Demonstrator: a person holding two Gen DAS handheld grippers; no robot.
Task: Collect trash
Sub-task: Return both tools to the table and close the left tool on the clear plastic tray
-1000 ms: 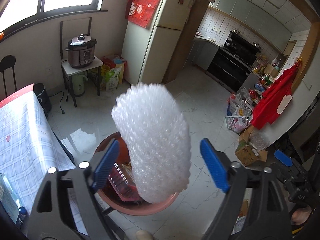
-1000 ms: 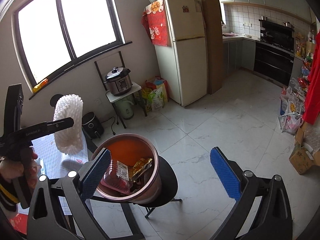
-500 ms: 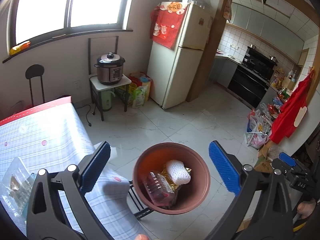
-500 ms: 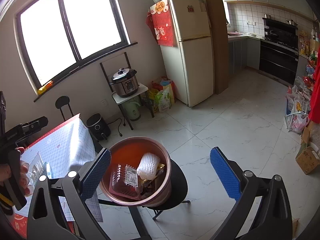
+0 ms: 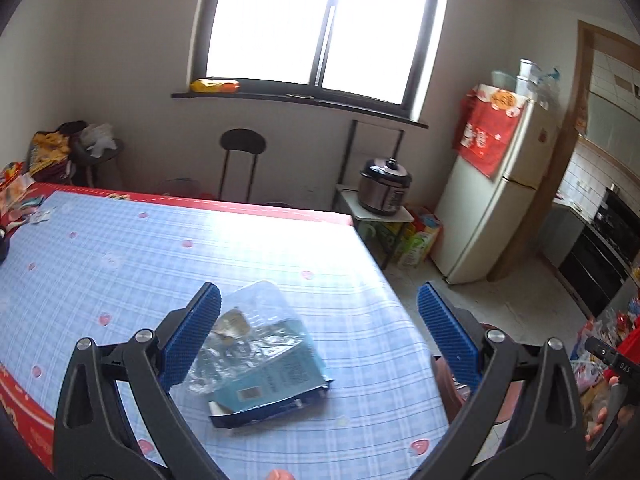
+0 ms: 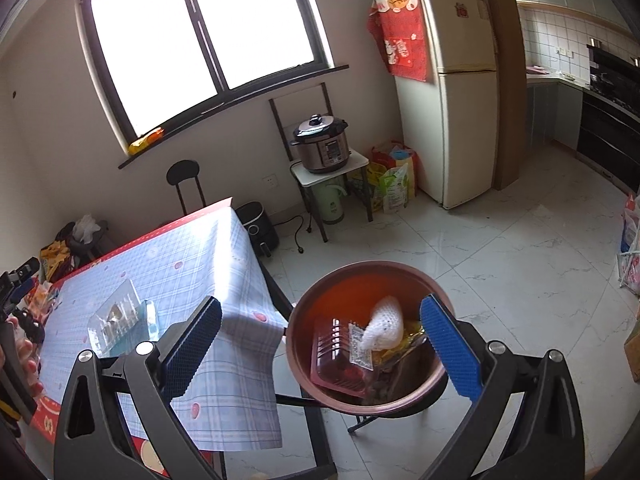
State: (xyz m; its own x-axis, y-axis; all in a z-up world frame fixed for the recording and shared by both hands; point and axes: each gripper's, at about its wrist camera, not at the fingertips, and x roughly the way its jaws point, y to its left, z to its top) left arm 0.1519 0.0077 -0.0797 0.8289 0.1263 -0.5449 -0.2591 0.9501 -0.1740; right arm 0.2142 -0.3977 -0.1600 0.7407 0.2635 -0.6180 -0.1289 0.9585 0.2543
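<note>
My left gripper point(image 5: 319, 325) is open above the checked tablecloth point(image 5: 160, 264), nothing between its blue pads. Just below and between them lies a clear plastic package with a teal card point(image 5: 260, 356), flat on the cloth. In the right wrist view the same package point(image 6: 120, 316) lies on the table at the left. My right gripper point(image 6: 320, 336) is open and empty over the brown bin point(image 6: 348, 276), which sits on a black stool. Inside the bin lie a white foam net point(image 6: 384, 328), a clear pink tray point(image 6: 340, 360) and yellow wrappers.
A hand with the left gripper's body point(image 6: 16, 312) shows at the far left edge. Beyond the table stand a black chair point(image 5: 242, 160), a pressure cooker point(image 6: 322, 144) on a small stand, bags and a fridge point(image 6: 448, 92). White tiled floor spreads to the right.
A second ago the white foam net sat between the left gripper's open pads above the bin; it dropped in. The left gripper has swung left to the table. The right gripper shifted left.
</note>
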